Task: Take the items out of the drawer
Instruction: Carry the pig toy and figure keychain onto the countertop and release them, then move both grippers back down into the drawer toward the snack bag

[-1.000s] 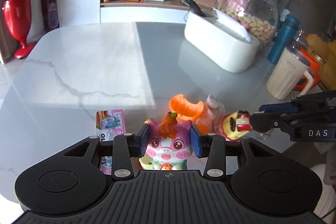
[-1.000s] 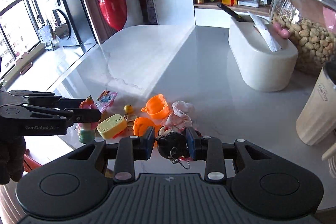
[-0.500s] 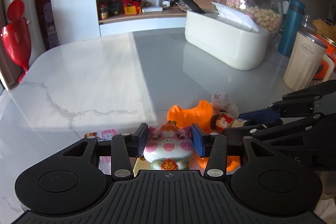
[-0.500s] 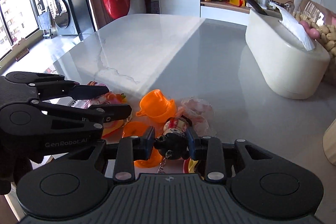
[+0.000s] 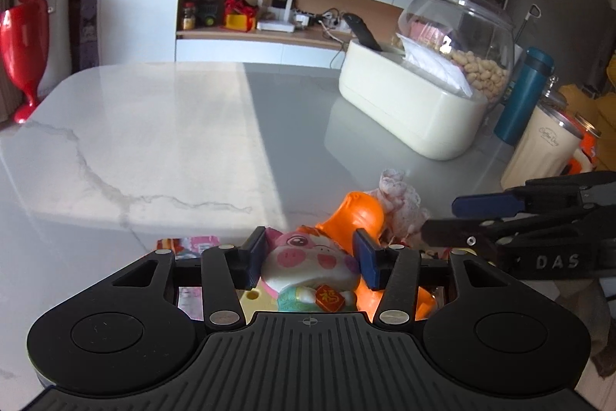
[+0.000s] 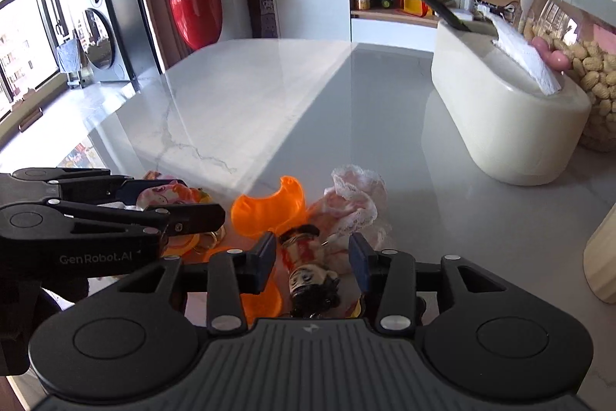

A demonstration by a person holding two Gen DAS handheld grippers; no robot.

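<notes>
A pink pig toy (image 5: 308, 257) leans to the right on the marble table (image 5: 173, 126), between the slightly parted fingers of my left gripper (image 5: 310, 249); it rests on other small toys. In the right wrist view a small dark-haired doll keychain (image 6: 308, 276) lies flat on the table. My right gripper (image 6: 312, 257) is open around it, with a gap on each side. An orange plastic cup (image 6: 269, 210) and a lacy pink cloth (image 6: 354, 203) lie just beyond. The left gripper (image 6: 175, 201) sits close on the left. No drawer is in view.
A white oval box (image 5: 408, 110), a glass jar of peanuts (image 5: 462, 37), a blue bottle (image 5: 523, 95) and a cream tumbler (image 5: 543, 149) stand at the right. A pink packet (image 5: 196, 241) and a yellow toy (image 5: 254, 299) lie under my left gripper.
Both grippers came down to the table near its front edge. The right one opened and the doll now lies on the table. The left fingers widened a little and the pig tipped sideways.
</notes>
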